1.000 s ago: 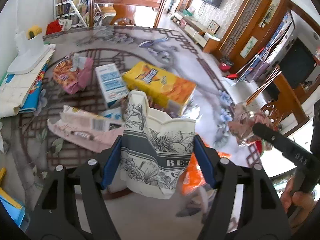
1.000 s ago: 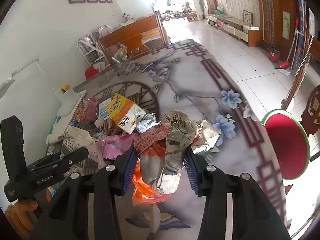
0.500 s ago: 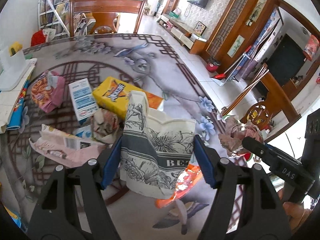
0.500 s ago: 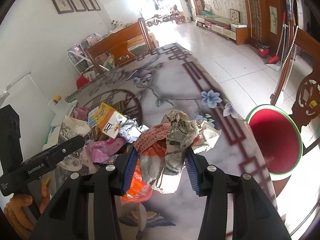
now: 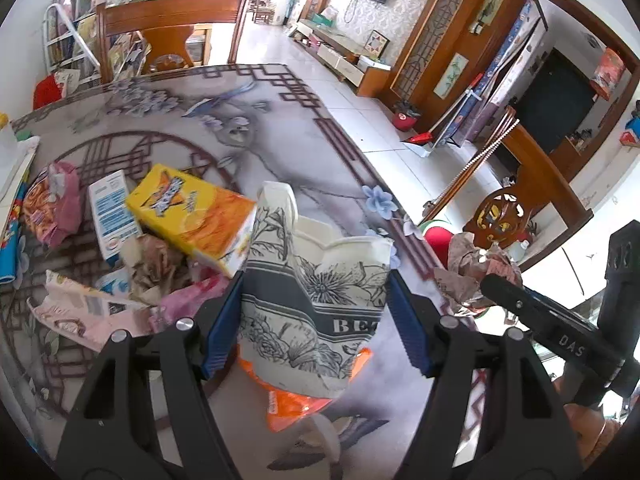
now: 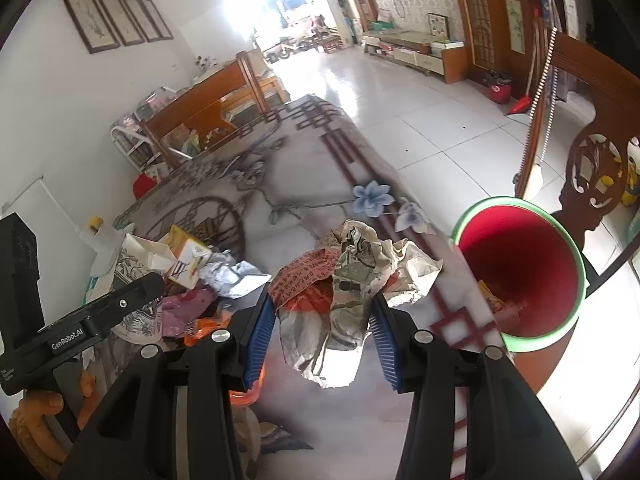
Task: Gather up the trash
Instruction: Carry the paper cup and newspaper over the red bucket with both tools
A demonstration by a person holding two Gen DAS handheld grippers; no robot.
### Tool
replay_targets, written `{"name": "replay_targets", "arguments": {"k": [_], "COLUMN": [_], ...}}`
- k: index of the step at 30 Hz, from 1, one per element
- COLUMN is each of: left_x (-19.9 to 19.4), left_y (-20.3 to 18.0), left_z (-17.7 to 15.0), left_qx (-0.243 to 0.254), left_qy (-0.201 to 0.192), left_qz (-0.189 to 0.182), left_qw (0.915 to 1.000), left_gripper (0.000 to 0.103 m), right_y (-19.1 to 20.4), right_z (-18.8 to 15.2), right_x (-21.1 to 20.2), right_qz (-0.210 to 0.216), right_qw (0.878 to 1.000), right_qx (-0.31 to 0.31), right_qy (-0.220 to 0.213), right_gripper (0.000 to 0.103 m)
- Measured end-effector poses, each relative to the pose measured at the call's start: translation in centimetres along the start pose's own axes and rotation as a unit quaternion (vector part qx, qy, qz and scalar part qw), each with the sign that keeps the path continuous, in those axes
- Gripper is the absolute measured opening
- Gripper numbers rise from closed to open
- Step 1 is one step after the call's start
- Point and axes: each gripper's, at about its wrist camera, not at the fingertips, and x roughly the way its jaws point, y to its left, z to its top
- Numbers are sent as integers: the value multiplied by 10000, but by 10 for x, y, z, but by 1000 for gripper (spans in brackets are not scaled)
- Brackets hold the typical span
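My left gripper point(image 5: 316, 316) is shut on a crushed paper cup point(image 5: 316, 292) with a grey flower print, held above the patterned table point(image 5: 256, 136). In the right wrist view my right gripper point(image 6: 324, 328) is shut on a wad of crumpled newspaper point(image 6: 348, 276), close to the table's right edge. A red bin with a green rim point(image 6: 524, 272) stands on the floor just beyond that edge. On the table lie a yellow carton point(image 5: 192, 212), a white and blue box point(image 5: 112, 208), pink wrappers point(image 5: 84, 312) and an orange wrapper point(image 5: 292, 400).
A wooden chair point(image 5: 172, 36) stands at the table's far end, and another chair back point(image 6: 592, 172) rises behind the bin. White papers and a bottle point(image 6: 96, 228) sit at the table's left side. A tiled floor point(image 6: 420, 104) opens to the right.
Both grippers have carried their loads to the right, toward the table's edge. The red bin has come much closer in the right wrist view. Neither grip has altered.
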Motion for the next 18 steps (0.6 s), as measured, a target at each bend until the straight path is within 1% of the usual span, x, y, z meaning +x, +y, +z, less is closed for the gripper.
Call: {"name": "replay_targets", "arguments": {"k": [8,18], "left_x": [10,39], "left_y": [-27,-75], "left_z": [7,14], "left_qx": [254,554], "left_qy": [9,171], "left_qz": [-175,-407], "left_qw": [9995,9975], "left_gripper": [67,67], "right_y": [-28,-72], "right_z": [3,2], "right_x": [-12,-26], "right_qz": [-189,-435], "right_qw": [9996,9975], "right_qx": [207,546], "right_qy": [-68,-128], "right_gripper": [45,45]}}
